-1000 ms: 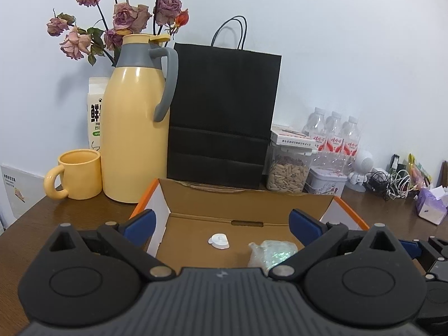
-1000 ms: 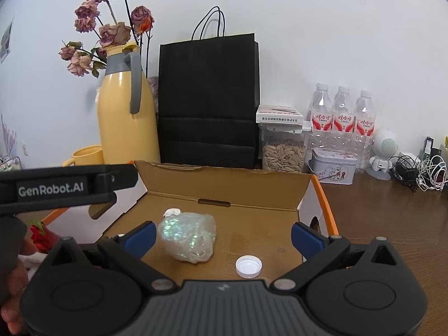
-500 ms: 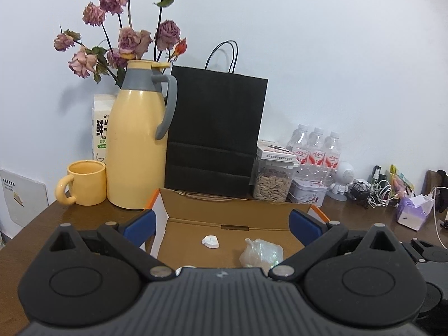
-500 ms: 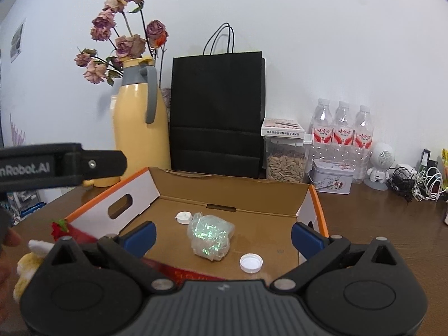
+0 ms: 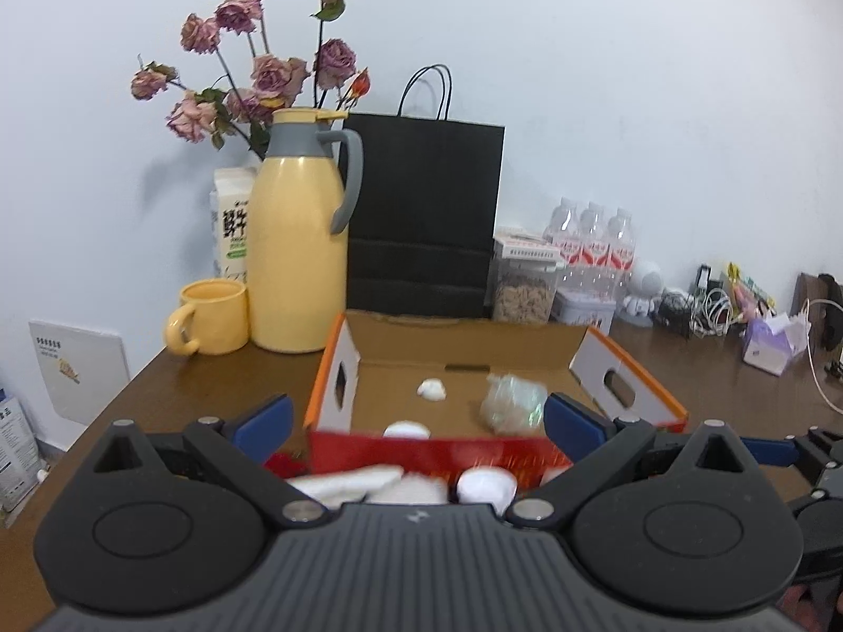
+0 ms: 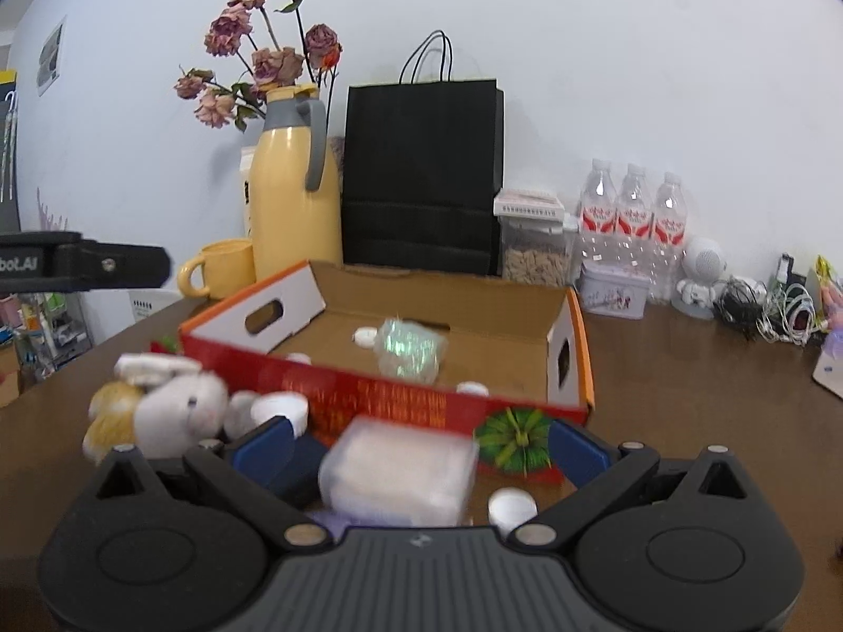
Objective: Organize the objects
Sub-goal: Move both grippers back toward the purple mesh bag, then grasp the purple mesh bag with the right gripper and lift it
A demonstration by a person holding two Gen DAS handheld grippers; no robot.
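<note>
Both tools pulled back; plush rabbit fronts cardboard box.

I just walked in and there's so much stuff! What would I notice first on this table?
Probably the big open cardboard box with orange edges and a red front, in the middle of the table, with a shiny crumpled plastic bag inside it. Behind it stand a tall yellow jug with dried pink roses and a black paper bag. In front of the box, at its left corner, lies a white toy bunny.
</note>
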